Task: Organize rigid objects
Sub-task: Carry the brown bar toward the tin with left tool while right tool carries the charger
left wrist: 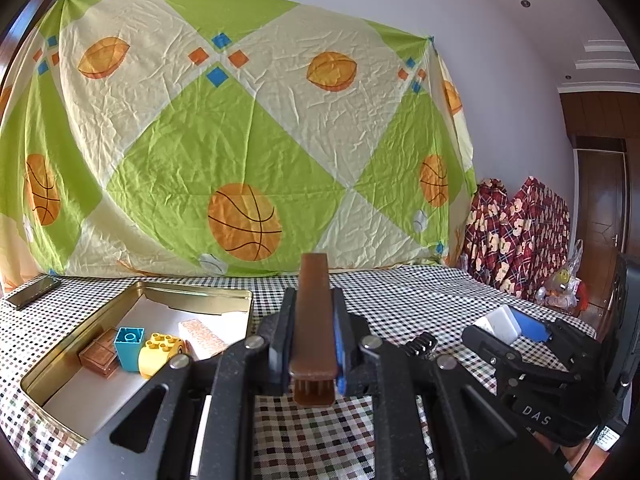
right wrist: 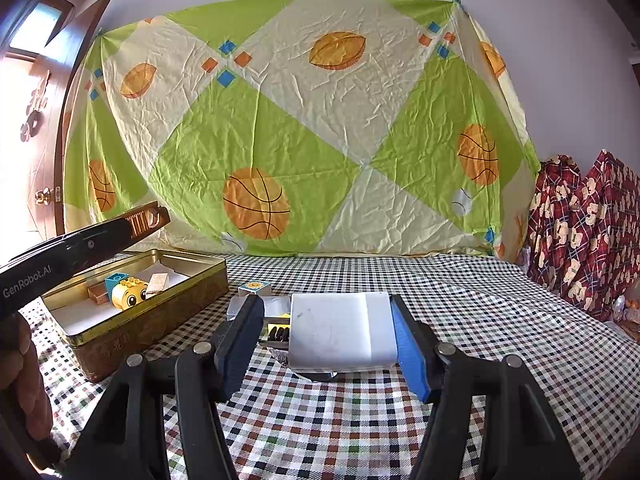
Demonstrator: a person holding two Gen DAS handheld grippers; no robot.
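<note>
The left gripper [left wrist: 312, 344] has its black fingers pressed tight on a long brown plastic brush [left wrist: 313, 312], pinched by its flat back so it juts forward, with short bristles showing underneath at the near end. It is held above the checked tablecloth [left wrist: 400, 292], just right of a gold rectangular metal tin [left wrist: 240, 294] that stands open on the left side of the table.

Inside the tin lie a copper-brown square block [left wrist: 99, 354], a teal toy brick [left wrist: 129, 343], a yellow toy brick with a face [right wrist: 129, 294] and a pale speckled rectangular block [left wrist: 202, 338], grouped together.

The right gripper [right wrist: 328, 340] pinches a white rectangular plastic block [right wrist: 340, 330] between its pads, the jaws held about half apart by the block's width, low over the cloth right of the tin. Behind it sit a small white cube with a yellow picture on top [right wrist: 255, 288] and a clear packet with dark and yellow contents [right wrist: 276, 330]. A dark phone [left wrist: 34, 292] lies at the far left edge of the table. A green and cream sheet printed with basketballs [left wrist: 240, 140] hangs behind.
</note>
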